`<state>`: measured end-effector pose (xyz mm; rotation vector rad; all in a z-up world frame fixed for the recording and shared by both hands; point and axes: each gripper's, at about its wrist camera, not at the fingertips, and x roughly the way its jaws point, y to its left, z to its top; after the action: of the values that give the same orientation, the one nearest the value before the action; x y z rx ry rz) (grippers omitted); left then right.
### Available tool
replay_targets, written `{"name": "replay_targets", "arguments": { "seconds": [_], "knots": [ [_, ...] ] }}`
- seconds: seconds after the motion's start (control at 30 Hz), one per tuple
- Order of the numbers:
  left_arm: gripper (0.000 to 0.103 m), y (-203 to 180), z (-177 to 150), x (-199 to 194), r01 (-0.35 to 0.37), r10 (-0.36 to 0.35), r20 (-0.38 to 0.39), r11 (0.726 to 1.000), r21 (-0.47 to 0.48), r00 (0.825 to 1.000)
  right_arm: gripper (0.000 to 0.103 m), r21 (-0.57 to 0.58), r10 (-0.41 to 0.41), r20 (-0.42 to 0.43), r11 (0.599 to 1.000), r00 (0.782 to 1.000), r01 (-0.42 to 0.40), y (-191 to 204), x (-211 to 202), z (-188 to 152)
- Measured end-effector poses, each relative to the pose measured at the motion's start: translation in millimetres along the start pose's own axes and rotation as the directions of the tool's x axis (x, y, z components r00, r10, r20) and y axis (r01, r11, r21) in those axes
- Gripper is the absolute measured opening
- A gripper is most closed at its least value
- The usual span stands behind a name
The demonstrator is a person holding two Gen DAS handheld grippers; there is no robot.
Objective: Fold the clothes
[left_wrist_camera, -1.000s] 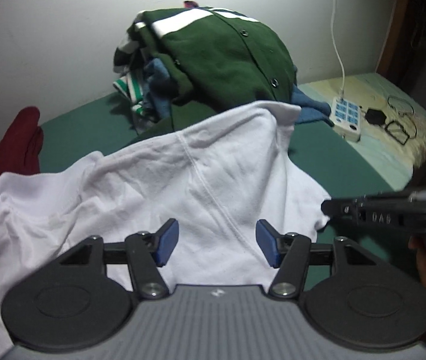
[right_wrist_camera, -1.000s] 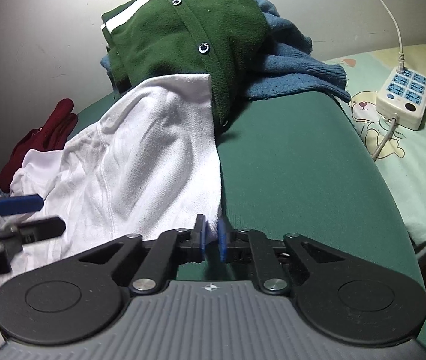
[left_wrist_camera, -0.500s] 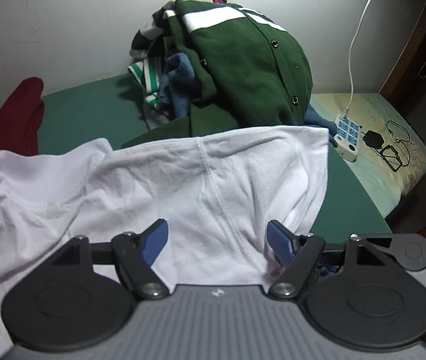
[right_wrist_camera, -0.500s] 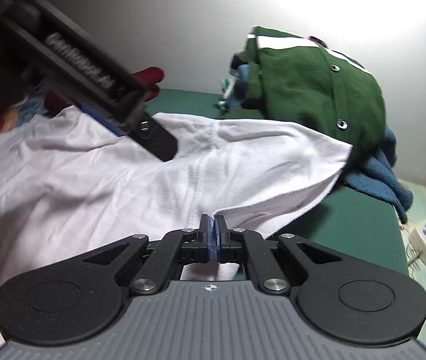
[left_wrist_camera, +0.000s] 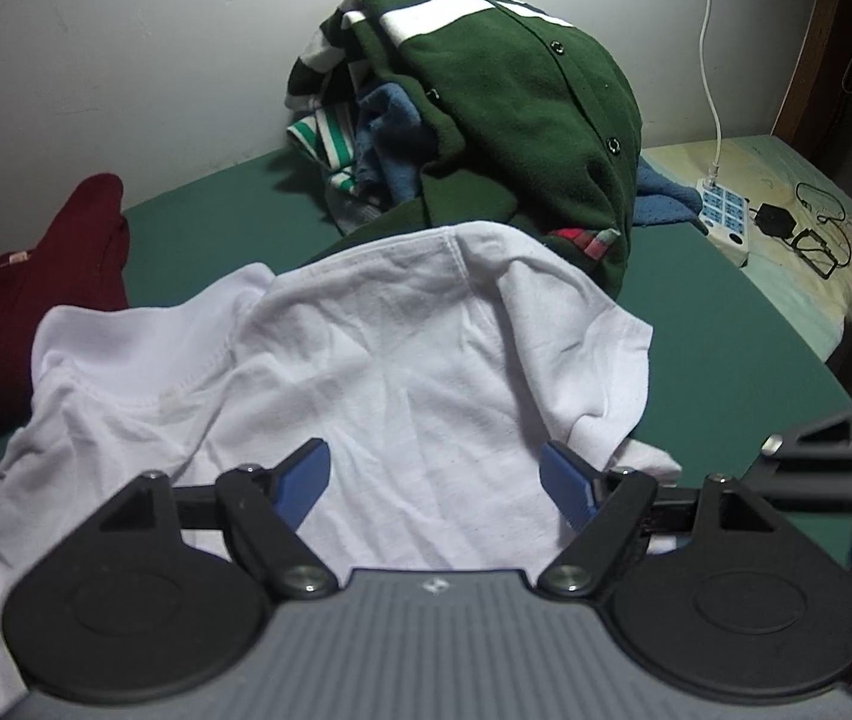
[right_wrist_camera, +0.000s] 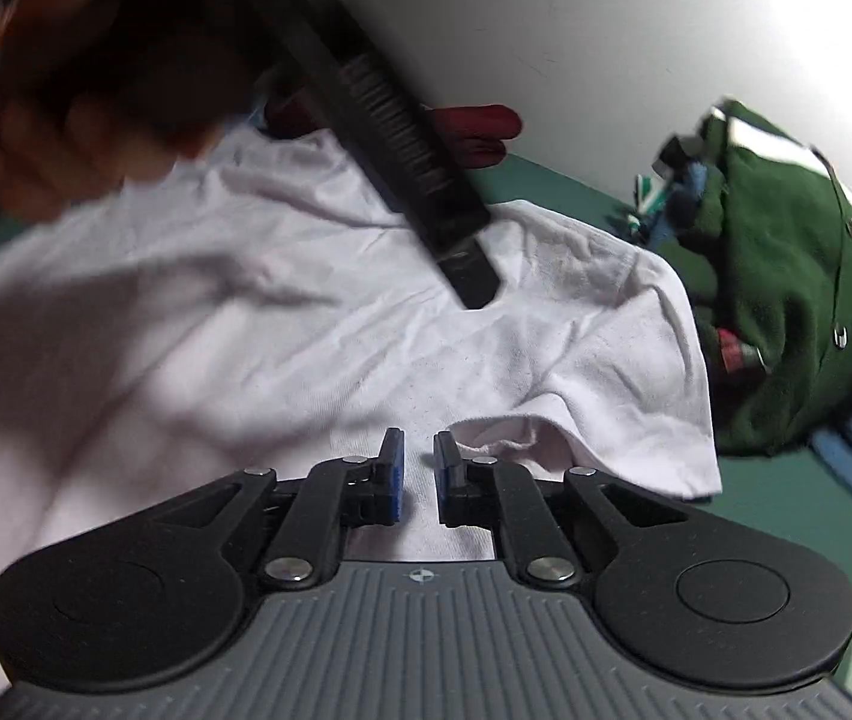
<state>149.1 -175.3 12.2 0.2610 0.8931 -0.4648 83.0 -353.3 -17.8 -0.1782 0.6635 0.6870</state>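
Shirt (left_wrist_camera: 426, 372), white and rumpled, lies spread on the green bed (left_wrist_camera: 726, 324), directly under and ahead of both tools. Left tool (left_wrist_camera: 435, 474) hovers over its near edge with jaws spread wide and opening, nothing between the pads. Right tool (right_wrist_camera: 417, 474) sits above a folded sleeve, its jaws opening from a narrow gap, pinching no cloth. Behind the shirt rises a pile of clothes (left_wrist_camera: 516, 96), touching its far edge.
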Motion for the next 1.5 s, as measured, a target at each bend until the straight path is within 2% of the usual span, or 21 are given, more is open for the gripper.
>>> {"name": "replay_targets", "arguments": {
  "seconds": [0.07, 0.17, 0.27, 0.43, 0.5, 0.53, 0.57, 0.6, 0.63, 0.67, 0.9, 1.07, 1.27, 1.4, 1.5],
  "knots": [
    [0.079, -8.9, -4.9, 1.0, 0.007, -0.007, 0.001, 0.999, 0.037, 1.0, 0.021, 0.227, -0.041, 0.015, 0.973, 0.999, 0.036, -35.1, -10.5, 0.8],
    [0.084, -30.0, -10.5, 5.7, 0.069, -0.068, -0.008, 0.994, 0.082, 0.998, 0.028, 0.425, -0.179, -0.043, 0.887, 0.983, 0.18, -77.0, -5.9, -1.3],
    [0.084, -52.1, -13.0, 16.7, 0.084, -0.083, -0.007, 0.99, 0.117, 0.996, 0.028, 0.464, -0.267, -0.079, 0.843, 0.96, 0.272, -96.1, 10.2, -2.4],
    [0.074, -65.0, -14.8, 42.1, 0.109, -0.106, -0.033, 0.989, 0.098, 0.994, 0.028, 0.473, -0.231, -0.104, 0.844, 0.967, 0.252, -110.1, 37.4, 0.4],
    [0.065, -65.9, -17.3, 50.0, 0.111, -0.108, -0.048, 0.99, 0.084, 0.993, 0.028, 0.454, -0.232, -0.087, 0.856, 0.969, 0.246, -107.6, 39.1, 0.9],
    [0.056, -65.1, -18.4, 52.5, 0.114, -0.111, -0.052, 0.991, 0.072, 0.993, 0.024, 0.441, -0.237, -0.085, 0.862, 0.968, 0.25, -106.0, 40.2, 1.8],
    [0.044, -63.8, -19.5, 54.2, 0.117, -0.114, -0.053, 0.991, 0.057, 0.992, 0.012, 0.429, -0.239, -0.088, 0.867, 0.967, 0.253, -104.8, 41.2, 2.5],
    [0.038, -62.3, -20.0, 54.2, 0.115, -0.113, -0.044, 0.992, 0.044, 0.993, 0.004, 0.416, -0.24, -0.093, 0.872, 0.966, 0.257, -103.9, 42.3, 3.3],
    [0.013, -60.2, -19.7, 53.4, 0.118, -0.117, -0.036, 0.993, 0.03, 0.992, 0.002, 0.418, -0.239, -0.092, 0.872, 0.967, 0.255, -104.2, 42.1, 3.9],
    [0.004, -57.5, -19.1, 52.0, 0.125, -0.125, -0.031, 0.992, 0.01, 0.992, 0.002, 0.431, -0.236, -0.082, 0.868, 0.968, 0.248, -105.7, 40.4, 4.9],
    [0.003, -38.5, -16.6, 19.8, 0.136, -0.131, 0.053, 0.986, -0.101, 0.99, 0.002, 0.535, -0.189, 0.047, 0.834, 0.981, 0.135, -114.2, 12.8, 27.5],
    [0.003, -16.9, -24.1, -9.0, 0.094, -0.08, 0.094, 0.983, -0.159, 0.992, 0.002, 0.57, -0.114, 0.124, 0.821, 0.986, 0.023, -110.1, 7.2, 53.8],
    [0.002, 6.2, -46.1, -30.4, 0.059, -0.034, 0.122, 0.977, -0.206, 0.992, 0.002, 0.58, -0.017, 0.189, 0.809, 0.982, -0.098, -87.0, 23.6, 95.1],
    [0.002, 29.5, -59.9, -33.0, 0.047, -0.02, 0.112, 0.967, -0.25, 0.994, 0.002, 0.559, 0.022, 0.199, 0.819, 0.98, -0.132, -59.3, 43.8, 124.3],
    [0.002, 51.0, -72.2, -39.0, 0.069, -0.038, 0.114, 0.957, -0.281, 0.993, 0.002, 0.556, 0.044, 0.188, 0.819, 0.981, -0.143, -35.8, 60.9, 140.4]
  ]
}}
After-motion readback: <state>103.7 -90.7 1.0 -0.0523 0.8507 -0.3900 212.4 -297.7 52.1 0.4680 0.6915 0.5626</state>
